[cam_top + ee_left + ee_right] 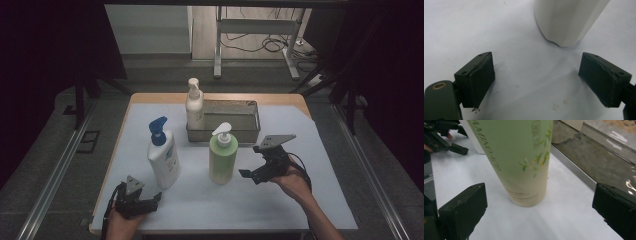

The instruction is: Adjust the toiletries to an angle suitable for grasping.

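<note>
The green pump bottle (223, 155) stands upright on the surface (280, 200), just in front of the metal tray (248, 121) — its long axis vertical. The right hand-held gripper (248, 174) is held just beside it, jaws wide apart and aimed at its lower body (524, 170); the left hand-held gripper (150, 199) — also wide open, nothing held — is pointed at the white bottle (163, 159).

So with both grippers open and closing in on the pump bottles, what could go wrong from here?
1. The green bottle is tall and narrow; the right gripper, jaws open and not touching it, might tip it with a sideways nudge.
2. The metal tray stands close behind it, so a push could knock the bottle against its wall.
3. The left gripper sits low by the white bottle; a low grasp may leave it top-heavy.
</note>
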Action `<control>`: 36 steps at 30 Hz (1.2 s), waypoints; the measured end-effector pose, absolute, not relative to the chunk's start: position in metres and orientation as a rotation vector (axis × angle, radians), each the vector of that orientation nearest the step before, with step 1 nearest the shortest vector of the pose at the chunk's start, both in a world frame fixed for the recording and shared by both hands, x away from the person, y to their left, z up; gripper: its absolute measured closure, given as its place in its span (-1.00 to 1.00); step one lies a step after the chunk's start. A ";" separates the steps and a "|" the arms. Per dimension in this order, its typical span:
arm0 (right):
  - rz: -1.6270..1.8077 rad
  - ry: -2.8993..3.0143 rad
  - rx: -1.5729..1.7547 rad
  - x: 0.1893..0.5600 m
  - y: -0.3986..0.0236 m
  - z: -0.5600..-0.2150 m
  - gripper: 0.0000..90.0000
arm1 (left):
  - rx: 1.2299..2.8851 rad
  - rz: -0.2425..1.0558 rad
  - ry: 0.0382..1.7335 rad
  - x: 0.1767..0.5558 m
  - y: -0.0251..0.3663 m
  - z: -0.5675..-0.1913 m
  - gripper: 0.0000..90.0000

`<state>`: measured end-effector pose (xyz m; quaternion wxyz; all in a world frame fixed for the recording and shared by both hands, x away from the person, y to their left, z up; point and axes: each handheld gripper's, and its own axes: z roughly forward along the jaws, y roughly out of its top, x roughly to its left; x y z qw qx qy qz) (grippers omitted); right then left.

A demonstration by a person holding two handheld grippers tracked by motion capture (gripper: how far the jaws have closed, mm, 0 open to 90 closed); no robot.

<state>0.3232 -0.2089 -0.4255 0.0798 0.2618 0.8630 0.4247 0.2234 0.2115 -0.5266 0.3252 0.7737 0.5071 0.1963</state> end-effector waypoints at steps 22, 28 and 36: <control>1.265 2.597 0.714 0.322 -0.168 -0.431 -0.93 | 2.026 0.515 1.331 0.223 0.211 -0.527 -0.71; 1.248 2.595 0.697 0.325 -0.156 -0.432 -0.91 | 2.031 0.516 1.328 0.223 0.212 -0.526 -0.71; 1.222 2.585 0.688 0.330 -0.143 -0.437 -0.91 | 2.033 0.516 1.326 0.224 0.212 -0.526 -0.71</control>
